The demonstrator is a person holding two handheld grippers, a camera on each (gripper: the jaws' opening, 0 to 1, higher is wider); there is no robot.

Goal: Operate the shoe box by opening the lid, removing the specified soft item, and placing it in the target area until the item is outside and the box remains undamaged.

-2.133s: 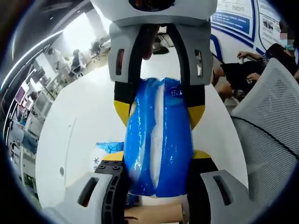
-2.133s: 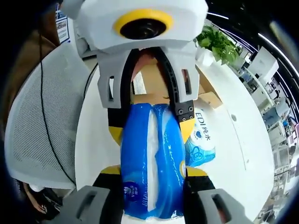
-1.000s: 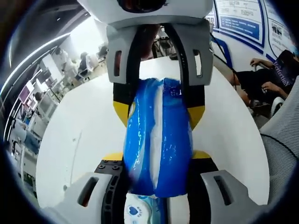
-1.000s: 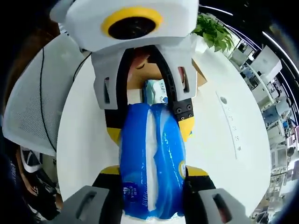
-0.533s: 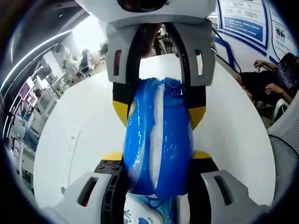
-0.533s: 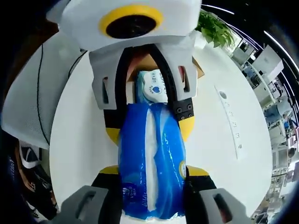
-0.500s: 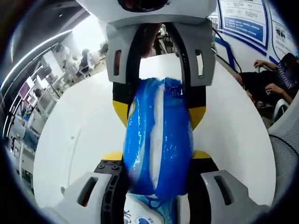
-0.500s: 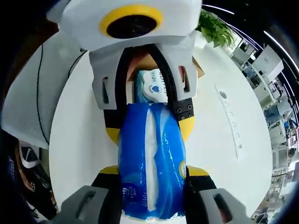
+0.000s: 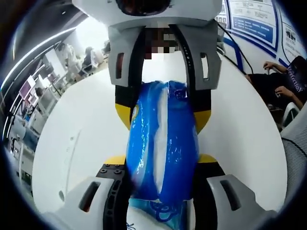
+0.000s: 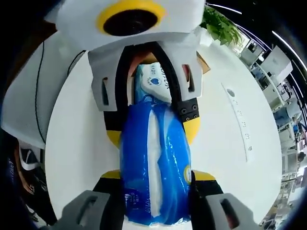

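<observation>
risk: the blue pack [image 9: 162, 148] looked soft and slick, pinched end to end between two grippers; i judged that if one hand let go early or the hands drew apart, the wrapper could stretch, tear or slip free before reaching the target area.
left gripper [image 9: 162, 160]: rose from 6 o'clock in the left gripper view, fingers narrowed onto the near end of the blue pack, held above the white surface [image 9: 76, 143].
right gripper [image 10: 152, 175]: rose from 6 o'clock in the right gripper view, fingers likewise closed on the pack's other end; the left gripper faced it from 12 o'clock.
task item: the blue pack hung in the air between both grippers, outside the shoe box [image 10: 204, 64], whose brown corner showed at 1 o'clock.
second pack [image 10: 151, 84]: pale, printed, lay on the surface beyond, at 12 o'clock.
</observation>
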